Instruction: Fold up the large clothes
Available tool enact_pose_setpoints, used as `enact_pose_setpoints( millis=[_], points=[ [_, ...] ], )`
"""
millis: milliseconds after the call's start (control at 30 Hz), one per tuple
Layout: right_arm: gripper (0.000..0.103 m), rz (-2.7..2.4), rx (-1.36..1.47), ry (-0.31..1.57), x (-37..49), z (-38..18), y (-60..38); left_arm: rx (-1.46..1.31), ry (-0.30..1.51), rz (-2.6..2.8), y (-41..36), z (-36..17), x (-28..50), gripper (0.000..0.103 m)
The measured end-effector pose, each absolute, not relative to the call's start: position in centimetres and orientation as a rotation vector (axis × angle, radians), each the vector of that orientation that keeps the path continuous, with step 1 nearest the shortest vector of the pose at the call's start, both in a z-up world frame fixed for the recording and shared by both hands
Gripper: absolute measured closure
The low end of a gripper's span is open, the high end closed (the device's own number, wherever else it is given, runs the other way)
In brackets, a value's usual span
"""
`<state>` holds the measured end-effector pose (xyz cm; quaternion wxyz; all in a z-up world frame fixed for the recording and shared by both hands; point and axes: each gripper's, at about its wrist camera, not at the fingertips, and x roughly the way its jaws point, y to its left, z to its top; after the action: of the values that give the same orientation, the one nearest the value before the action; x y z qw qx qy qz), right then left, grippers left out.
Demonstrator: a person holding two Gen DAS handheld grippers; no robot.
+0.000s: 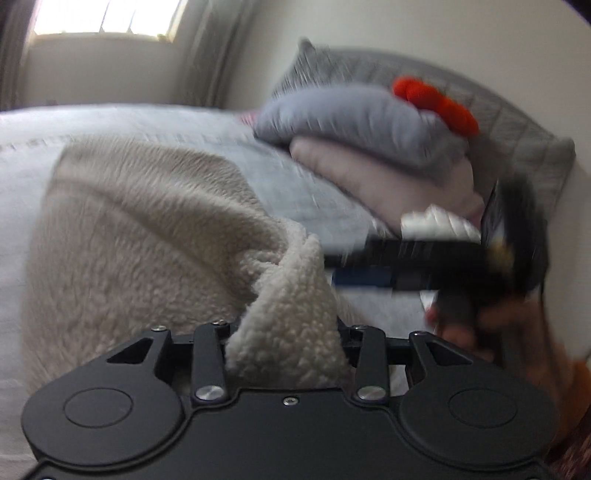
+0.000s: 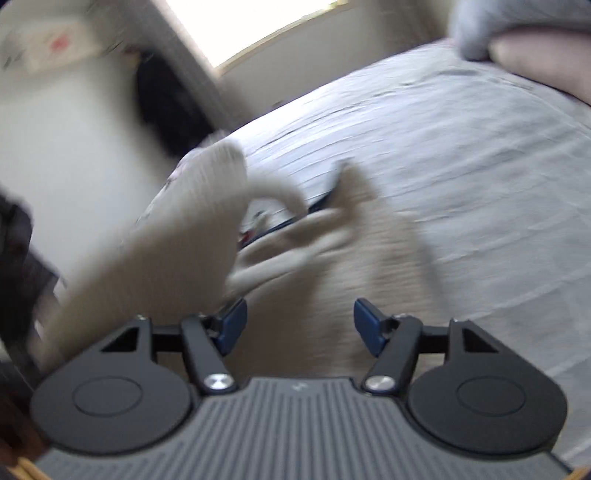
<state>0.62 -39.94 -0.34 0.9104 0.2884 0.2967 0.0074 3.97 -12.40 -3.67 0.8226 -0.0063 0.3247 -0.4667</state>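
Observation:
A cream fleece garment (image 1: pixel 140 229) lies spread on the bed. My left gripper (image 1: pixel 286 339) is shut on a bunched fold of it, and the fabric hides the fingertips. The right gripper shows in the left wrist view (image 1: pixel 424 262) as a blurred black shape to the right, above the bed. In the right wrist view my right gripper (image 2: pixel 299 325) is open and empty, its blue pads (image 2: pixel 232 325) wide apart above the same fleece garment (image 2: pixel 332 266). A lifted part of the garment (image 2: pixel 177 229) hangs blurred at the left.
The bed has a pale grey-white cover (image 1: pixel 22 177) (image 2: pixel 461 166). Grey and pink pillows (image 1: pixel 369 122) with a red item (image 1: pixel 436 103) are stacked at the headboard. A window (image 1: pixel 107 18) and curtains stand beyond the bed.

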Motion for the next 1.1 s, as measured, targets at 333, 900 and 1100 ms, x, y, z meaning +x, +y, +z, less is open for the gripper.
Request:
enact_pose_setpoints(
  millis=[333, 900, 1100],
  points=[
    [0.014, 0.195, 0.800, 0.595, 0.8, -0.3, -42.5, 0.063, 0.616, -1.037, -12.2, -2.3, 1.4, 0.046],
    [0.073, 0.204, 0.693, 0.679, 10.6, 2.0, -37.7, -0.029, 0.502, -0.771, 0.5, 1.4, 6.3, 0.034],
    [0.081, 0.230, 0.516, 0.501, 8.3, 7.8, -37.5, -0.074, 0.489, -0.772, -0.1, 0.1, 8.7, 0.044]
  ],
)
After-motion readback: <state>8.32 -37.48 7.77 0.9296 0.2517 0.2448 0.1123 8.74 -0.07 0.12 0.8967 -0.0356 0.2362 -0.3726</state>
